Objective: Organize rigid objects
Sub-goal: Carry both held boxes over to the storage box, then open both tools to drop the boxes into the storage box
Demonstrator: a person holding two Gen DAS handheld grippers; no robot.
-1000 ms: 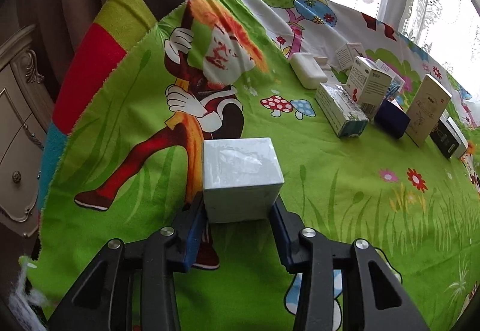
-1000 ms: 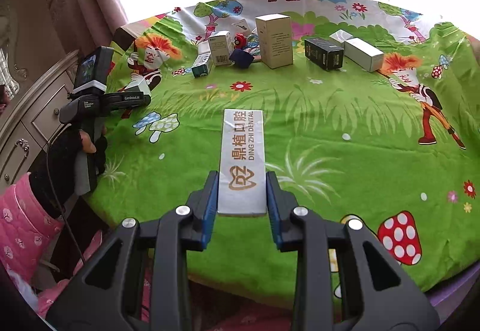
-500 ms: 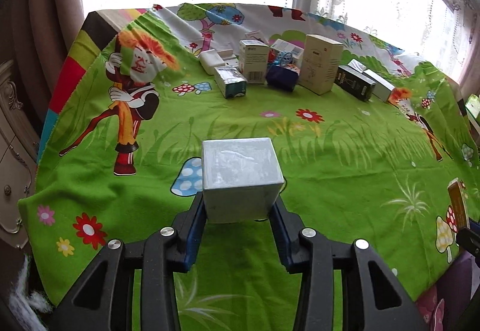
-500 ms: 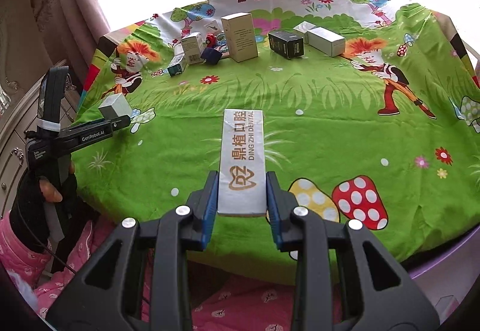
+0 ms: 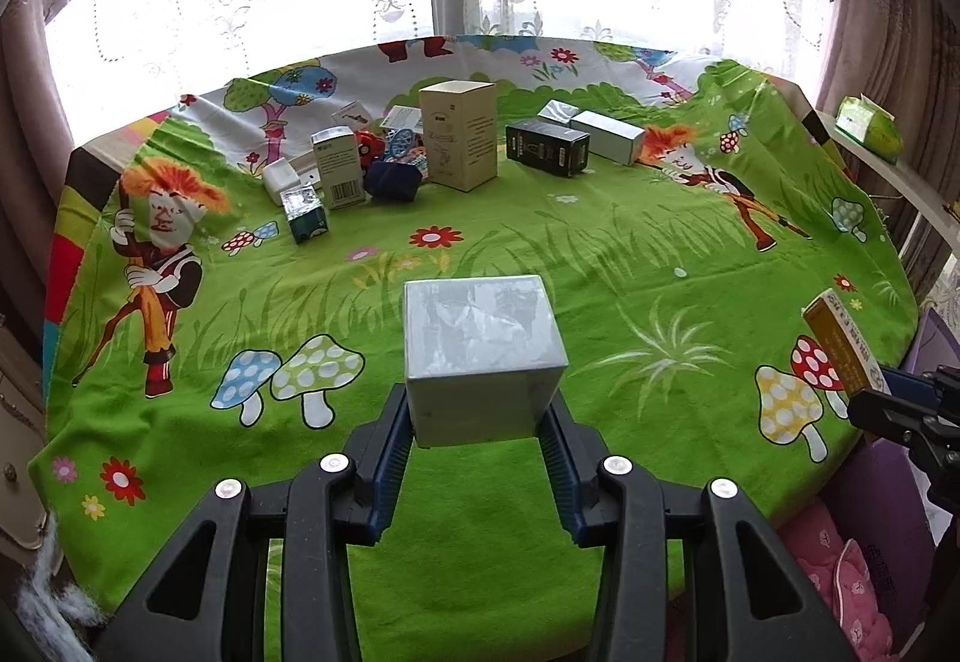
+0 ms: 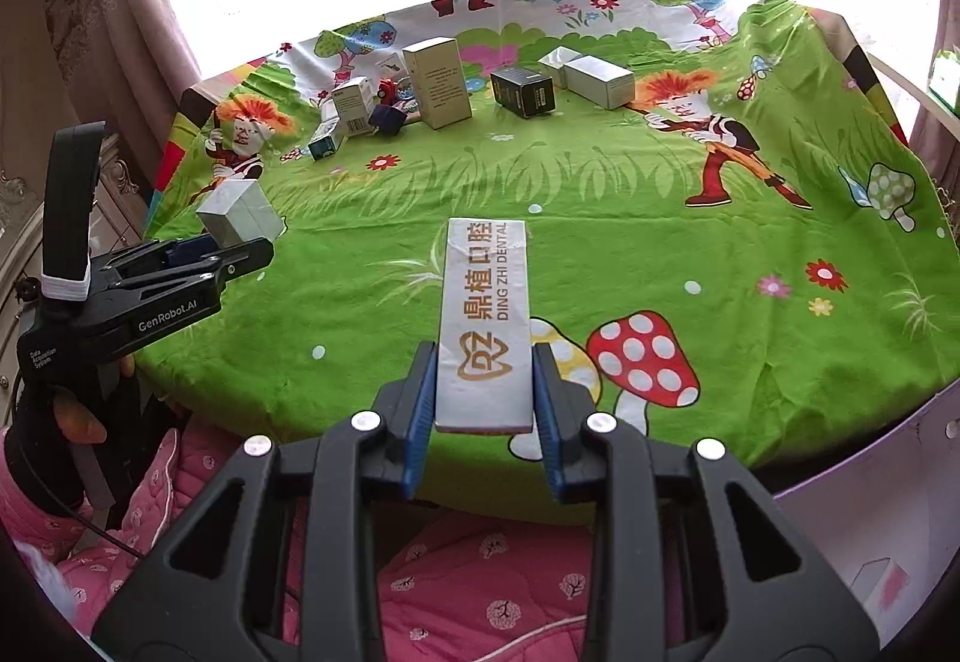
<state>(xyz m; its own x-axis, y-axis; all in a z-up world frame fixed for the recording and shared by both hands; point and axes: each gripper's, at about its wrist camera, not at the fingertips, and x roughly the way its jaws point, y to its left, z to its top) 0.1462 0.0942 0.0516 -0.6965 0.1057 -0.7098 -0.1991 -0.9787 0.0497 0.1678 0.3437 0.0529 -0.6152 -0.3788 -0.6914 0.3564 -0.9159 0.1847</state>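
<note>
My left gripper is shut on a pale grey cube-shaped box, held above the near part of the green cartoon tablecloth. The right wrist view shows the same box at the left, in the left gripper. My right gripper is shut on a long white box with gold "DING ZHI DENTAL" lettering, above the table's near edge. That long box also appears at the right edge of the left wrist view.
Several boxes cluster at the far side: a tall beige box, a black box, a silver box, small white boxes and a dark blue object. A pink quilted garment lies below the table edge. A cabinet stands left.
The left gripper with the cube box has swung right and turned, from the table's left edge toward the middle. The right gripper with the long box shifted slightly; both grips are unchanged.
</note>
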